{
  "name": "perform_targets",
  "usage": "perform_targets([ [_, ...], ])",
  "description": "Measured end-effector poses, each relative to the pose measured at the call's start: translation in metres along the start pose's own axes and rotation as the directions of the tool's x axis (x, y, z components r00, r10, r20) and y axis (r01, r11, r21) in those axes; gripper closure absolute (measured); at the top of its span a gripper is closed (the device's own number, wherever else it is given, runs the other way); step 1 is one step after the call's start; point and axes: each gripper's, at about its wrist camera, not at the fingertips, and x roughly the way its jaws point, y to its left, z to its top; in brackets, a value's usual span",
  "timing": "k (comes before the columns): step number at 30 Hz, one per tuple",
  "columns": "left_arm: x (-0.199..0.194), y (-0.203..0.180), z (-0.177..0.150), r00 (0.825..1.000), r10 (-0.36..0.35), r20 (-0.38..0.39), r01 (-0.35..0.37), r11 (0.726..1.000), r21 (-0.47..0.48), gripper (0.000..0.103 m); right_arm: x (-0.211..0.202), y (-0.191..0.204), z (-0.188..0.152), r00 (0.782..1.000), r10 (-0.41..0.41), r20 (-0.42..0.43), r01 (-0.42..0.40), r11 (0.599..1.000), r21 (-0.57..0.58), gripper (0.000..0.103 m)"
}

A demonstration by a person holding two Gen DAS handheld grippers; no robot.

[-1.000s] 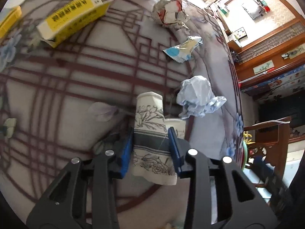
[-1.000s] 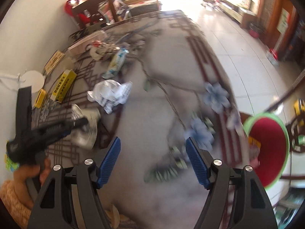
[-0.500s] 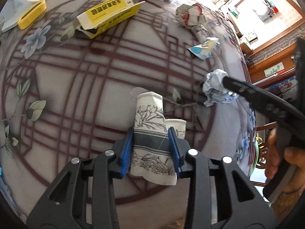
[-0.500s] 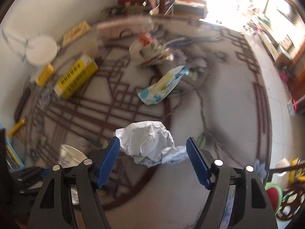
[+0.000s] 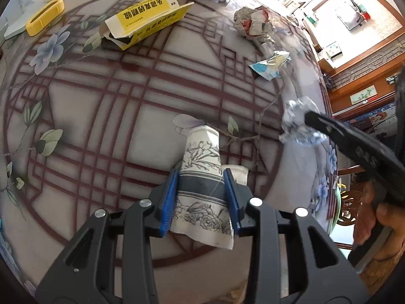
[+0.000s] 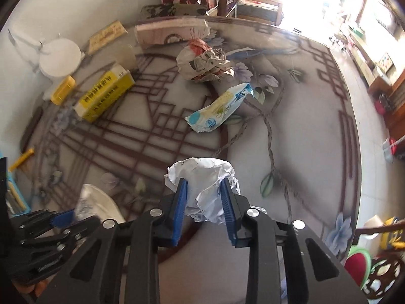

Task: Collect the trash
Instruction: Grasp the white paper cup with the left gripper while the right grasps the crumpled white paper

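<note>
**Closing on the paper ball while the cup stays pinched**

Squeezing in, the right gripper (image 6: 203, 202) has its jaws closing on the crumpled white paper ball (image 6: 202, 177), which sits between the blue pads and already looks pinched. The ball lies on the bench (image 5: 126, 116) just right of the flattened paper cup (image 5: 202, 174), which the left gripper (image 5: 201, 197) holds clenched across its grey band.

To do this grab well, I would let the pads bite the ball's thick middle, not a loose flap, and lift straight up before carrying, so the paper does not tear free or drag across the glass.

Counted from the cup outward: one snack wrapper (image 6: 219, 109) beyond the ball, one wad of printed paper (image 6: 202, 60) farther off, one open yellow carton (image 5: 146, 22) to the far left. So five pieces of trash show, two of them gripped. One small yellow case (image 5: 45, 16) lies beyond the carton; whether it is trash I cannot tell.
</note>
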Motion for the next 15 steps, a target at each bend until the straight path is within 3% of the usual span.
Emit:
perform_targets([
  [9,-0.020,-0.003,-0.008,0.999,-0.026,0.046,0.025,1.000,0.011,0.068,-0.051,0.014,-0.042,0.998,0.021,0.053,-0.025,0.997,0.078,0.075],
  [15,-0.030,-0.015,-0.013,0.997,-0.053,0.062,0.049,0.997,0.060,0.070,-0.072,0.016,-0.067,0.997,-0.011,0.070,0.002,0.993,0.122,0.075],
])
